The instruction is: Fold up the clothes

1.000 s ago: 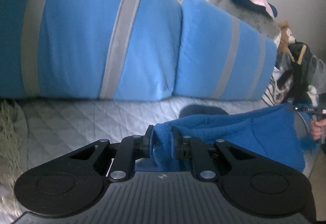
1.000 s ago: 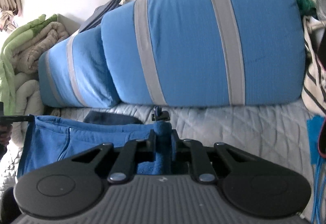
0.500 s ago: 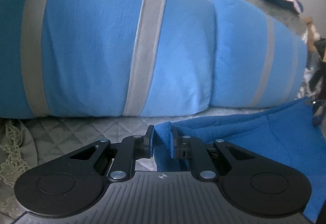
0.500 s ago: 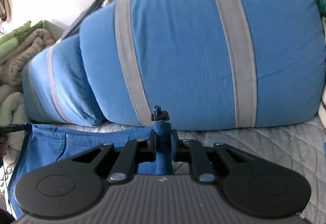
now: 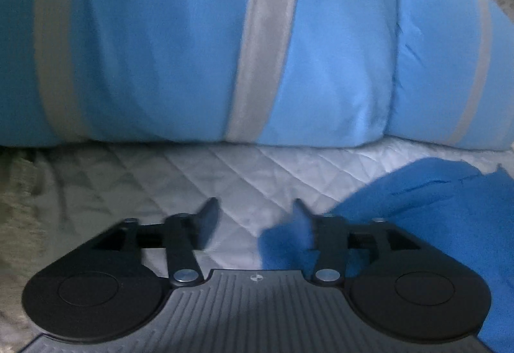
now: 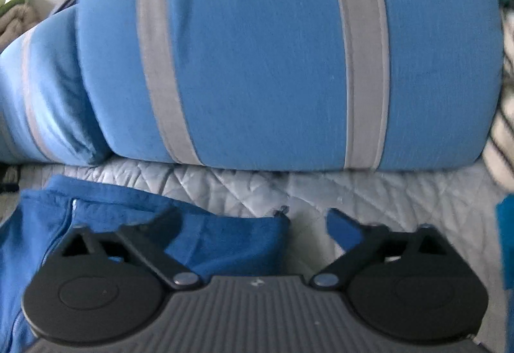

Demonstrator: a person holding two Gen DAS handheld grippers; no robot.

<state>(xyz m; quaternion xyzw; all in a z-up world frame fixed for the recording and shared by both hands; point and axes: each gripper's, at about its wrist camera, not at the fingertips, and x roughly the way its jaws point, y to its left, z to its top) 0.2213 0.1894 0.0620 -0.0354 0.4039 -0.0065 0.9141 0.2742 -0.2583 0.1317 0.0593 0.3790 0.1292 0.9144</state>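
I have both tongs over the bed (image 5: 205, 179), in front of the striped cushions (image 6: 257, 64). The left tongs (image 5: 253, 218) have just been opening and stand about half apart; a corner of the blue garment (image 5: 433, 202) lies against the right-hand finger, unpinched. The right tongs (image 6: 250, 218) have just been opening to full width; the garment's other corner, with its zip pull (image 6: 282, 209), lies between the fingers, touching neither pad that I can see.

The garment rests on the quilt, spread between the two views.

Risks, in my judgement: fleece clinging to the left finger could drag the corner askew on withdrawal, and the zip pull could snag a right finger, undoing the lay.
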